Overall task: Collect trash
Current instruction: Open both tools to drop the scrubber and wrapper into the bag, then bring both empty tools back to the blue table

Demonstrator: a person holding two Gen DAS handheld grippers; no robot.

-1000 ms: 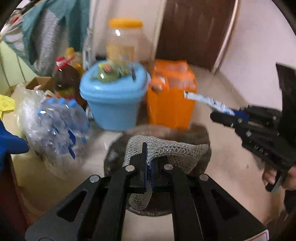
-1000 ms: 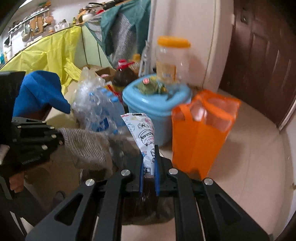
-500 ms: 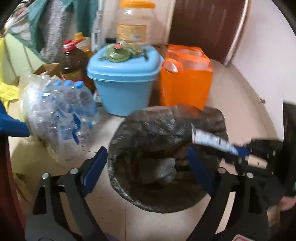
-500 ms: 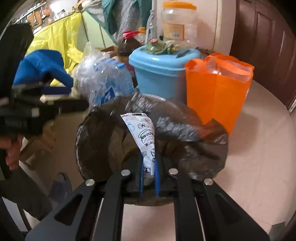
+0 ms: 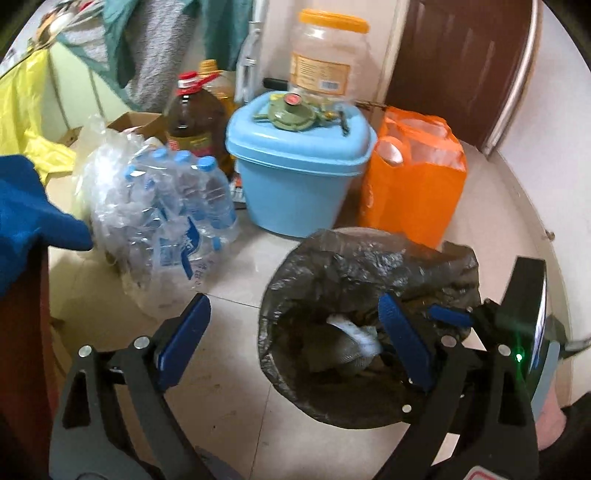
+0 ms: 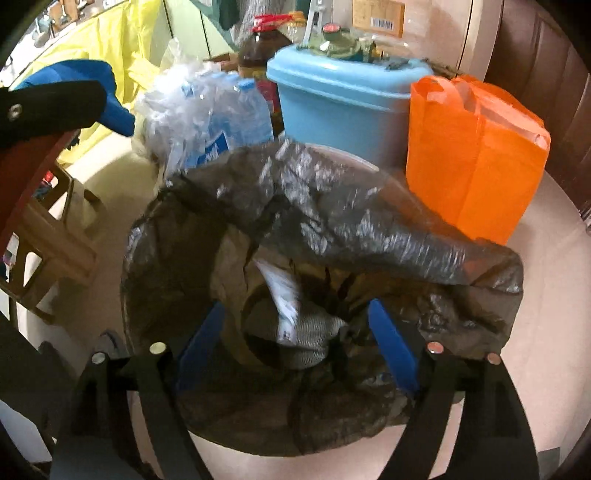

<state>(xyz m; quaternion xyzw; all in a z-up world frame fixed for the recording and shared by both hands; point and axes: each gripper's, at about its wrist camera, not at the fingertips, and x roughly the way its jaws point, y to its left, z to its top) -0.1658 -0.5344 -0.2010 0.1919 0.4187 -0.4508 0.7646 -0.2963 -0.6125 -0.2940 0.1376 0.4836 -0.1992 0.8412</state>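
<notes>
Item: drop-off step. Right gripper (image 6: 295, 354) jaws opening, empty; left gripper (image 5: 291, 339) wide, empty. Wrapper (image 6: 284, 295) and mesh rag (image 6: 314, 332) lie inside bin bag (image 6: 369, 229). Next, likely: withdraw, fetch more trash.

Wrapper (image 6: 282, 295) inside bin liner (image 6: 332, 221) motion-blurred, print unreadable. Bin bottom hidden under trash. Jar (image 6: 376, 14) top cut off by frame edge. Person's hand (image 5: 550, 417) mostly hidden behind gripper body.
</notes>
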